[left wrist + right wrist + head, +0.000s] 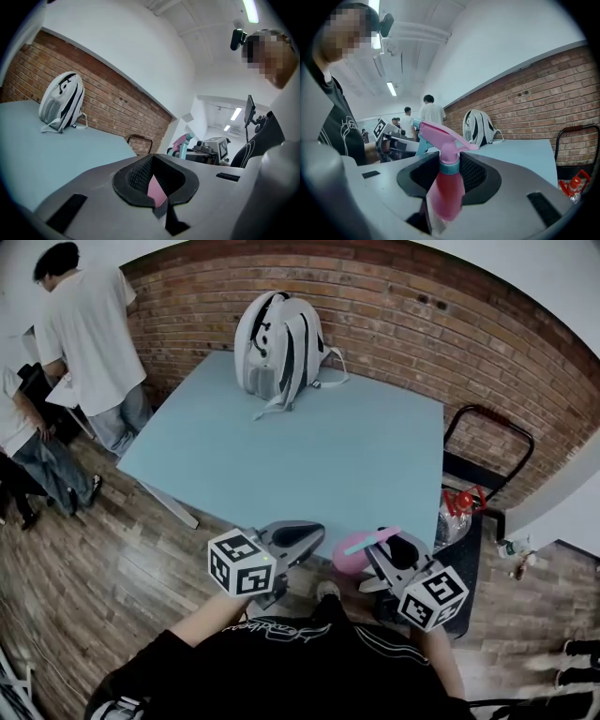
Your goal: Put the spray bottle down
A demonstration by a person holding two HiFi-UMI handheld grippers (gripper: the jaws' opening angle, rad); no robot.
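A pink spray bottle (354, 554) with a teal collar and a pink trigger head stands upright between the pads of my right gripper (380, 545), which is shut on its body (445, 192). It hangs just off the near edge of the light blue table (309, 456). My left gripper (305, 538) is beside it on the left, also at the table's near edge. In the left gripper view its jaws stand close together around a pink sliver (157, 187); I cannot make out what that is. The bottle (182, 140) also shows there, off to the right.
A white backpack (279, 341) stands at the table's far side by the brick wall. A black metal frame (487, 456) and a clear bag with red print (459, 507) are at the table's right. Two people (89, 334) stand at the far left.
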